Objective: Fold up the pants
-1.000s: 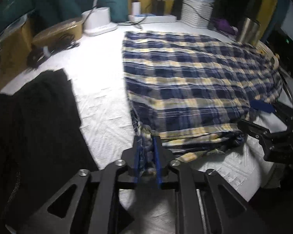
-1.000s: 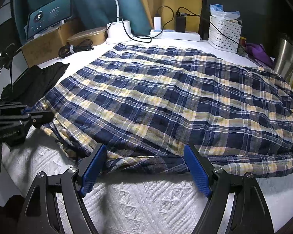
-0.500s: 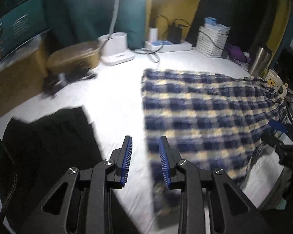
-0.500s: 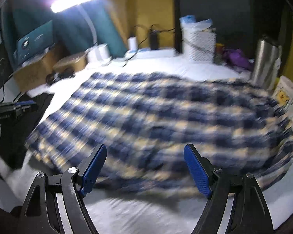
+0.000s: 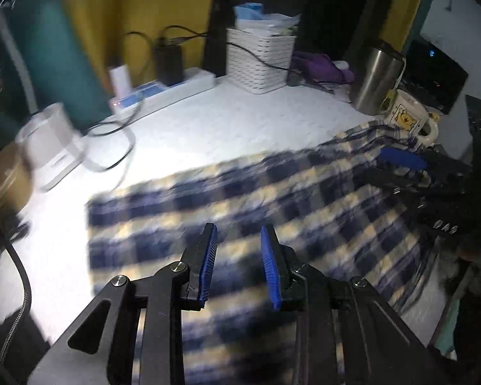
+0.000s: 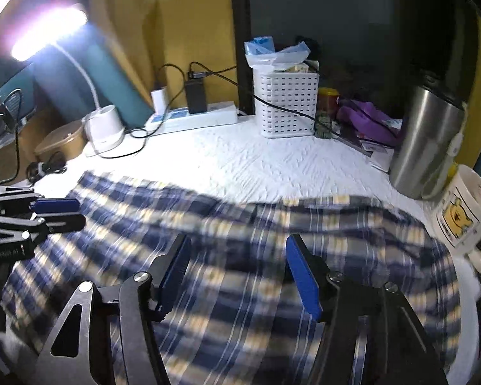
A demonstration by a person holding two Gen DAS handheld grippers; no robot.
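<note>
The blue and yellow plaid pants (image 5: 240, 211) lie folded flat on the white quilted table cover (image 5: 208, 128); they also show in the right wrist view (image 6: 240, 256), blurred by motion. My left gripper (image 5: 237, 263) is open and empty, raised above the near part of the pants. My right gripper (image 6: 237, 272) is open wide and empty above the pants. Each gripper shows in the other's view: the right gripper (image 5: 400, 160) at the right, the left gripper (image 6: 48, 211) at the left.
At the back stand a white slotted basket (image 6: 285, 106), a power strip (image 6: 192, 117) with chargers and cables, a white lamp base (image 6: 104, 125) and a brown lidded box (image 6: 61, 139). A steel tumbler (image 6: 423, 141) and a cartoon mug (image 6: 461, 211) stand at the right.
My left gripper let go of the pants' corner, opened and rose. Both grippers lifted and swung toward the back right. The pants now lie shorter on the table than a second ago.
</note>
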